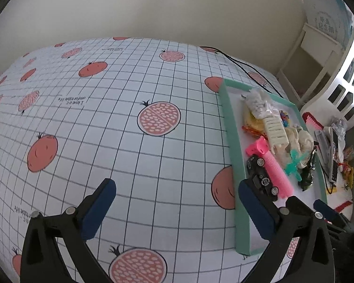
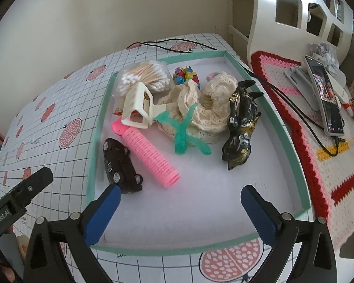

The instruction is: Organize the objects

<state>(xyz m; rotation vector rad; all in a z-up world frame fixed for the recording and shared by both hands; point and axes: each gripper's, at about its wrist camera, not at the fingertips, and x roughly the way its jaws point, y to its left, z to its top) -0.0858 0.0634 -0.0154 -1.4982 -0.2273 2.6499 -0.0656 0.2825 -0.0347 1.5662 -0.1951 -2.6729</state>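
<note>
Soft, even daylight fills both my views; shadows ahead of my tongs are faint (no glare). Fisheye lenses bend straight lines, with dark corners.

My left gripper (image 1: 177, 210) is wide open. Its two blue fingers (image 1: 99, 208) point forward with a big gap between them, and they hold nothing. My right gripper (image 2: 179, 212) is wide open too. Its blue fingers (image 2: 103, 213) are spread far apart, and nothing is between them. In the right view I can see the black side of my left gripper (image 2: 23, 195) low at the left edge. In the left view a blue tip of my right gripper (image 1: 324, 208) peeks out at the right.
</note>
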